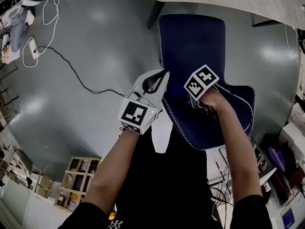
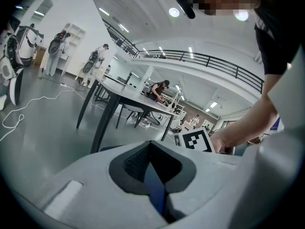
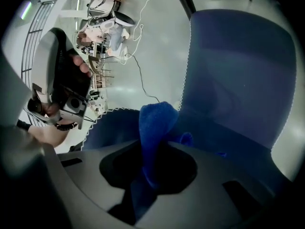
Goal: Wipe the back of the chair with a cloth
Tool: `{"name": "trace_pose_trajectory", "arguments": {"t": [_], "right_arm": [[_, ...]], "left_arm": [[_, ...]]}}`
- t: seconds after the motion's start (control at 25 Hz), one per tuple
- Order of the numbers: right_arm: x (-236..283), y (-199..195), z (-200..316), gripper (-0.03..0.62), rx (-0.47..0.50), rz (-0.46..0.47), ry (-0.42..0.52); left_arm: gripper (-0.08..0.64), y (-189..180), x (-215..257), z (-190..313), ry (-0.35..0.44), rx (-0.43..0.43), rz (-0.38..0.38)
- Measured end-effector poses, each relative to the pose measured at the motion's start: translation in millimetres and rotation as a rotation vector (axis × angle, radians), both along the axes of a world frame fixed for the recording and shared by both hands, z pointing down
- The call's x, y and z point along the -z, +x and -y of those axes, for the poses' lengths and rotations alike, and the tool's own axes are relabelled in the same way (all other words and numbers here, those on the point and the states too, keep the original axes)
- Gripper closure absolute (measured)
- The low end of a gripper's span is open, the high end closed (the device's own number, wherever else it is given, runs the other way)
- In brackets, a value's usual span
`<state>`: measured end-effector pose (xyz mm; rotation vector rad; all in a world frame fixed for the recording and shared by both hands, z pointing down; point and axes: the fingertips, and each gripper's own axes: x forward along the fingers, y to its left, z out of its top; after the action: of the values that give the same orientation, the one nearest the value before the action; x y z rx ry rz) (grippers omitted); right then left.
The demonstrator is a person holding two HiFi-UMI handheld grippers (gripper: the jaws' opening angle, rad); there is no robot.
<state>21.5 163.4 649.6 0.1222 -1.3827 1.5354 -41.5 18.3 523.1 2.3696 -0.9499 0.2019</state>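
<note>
The blue cloth [image 3: 155,123] is bunched up and pinched between the fingers of my right gripper [image 3: 155,149]. A thick fold stands up past the fingertips and a smaller tuft pokes out to the right. It sits low against the dark blue chair [image 1: 190,42], in the hollow where the flat far panel meets the wider curved part near me. I cannot tell whether it actually presses on the upholstery. In the head view the cloth itself is hidden under the gripper's marker cube and my right hand [image 1: 217,100].

My left gripper [image 2: 151,146] is just left of the right one, at the chair's left rim. That rim is edged with white stitching [image 1: 177,123]. The left fingers are drawn almost together, with only a thin blue strip in the slit between their dark pads. As far as I can tell that strip is the chair's rim.

The chair stands on a glossy grey floor [image 1: 100,42]. A black cable [image 1: 76,75] runs across the floor from the far left towards the left gripper, and a white cable [image 1: 47,8] loops at the far left. A pale wooden shelf unit [image 1: 78,182] stands near me on the left.
</note>
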Motion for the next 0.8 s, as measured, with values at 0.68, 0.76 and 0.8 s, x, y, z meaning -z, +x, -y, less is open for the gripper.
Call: {"name": "trace_pose_trajectory", "arguments": {"t": [0.68,0.76,0.8], "right_arm": [[40.1,6.0,25.9,0.509,-0.207,0.066,0.132],[48.4,44.0,23.6,0.509,-0.157,-0.016,0.170],[52.2,64.1,21.6,0.509,-0.128,-0.061,0.186]], "left_arm": [[0.552,23.3,30.5,-19.0,0.016,-0.047,-0.003],[0.552,34.1,41.5,-21.0,0.026,-0.072,-0.011],[0.552,39.5,45.7,-21.6,0.029,-0.085,-0.013]]}}
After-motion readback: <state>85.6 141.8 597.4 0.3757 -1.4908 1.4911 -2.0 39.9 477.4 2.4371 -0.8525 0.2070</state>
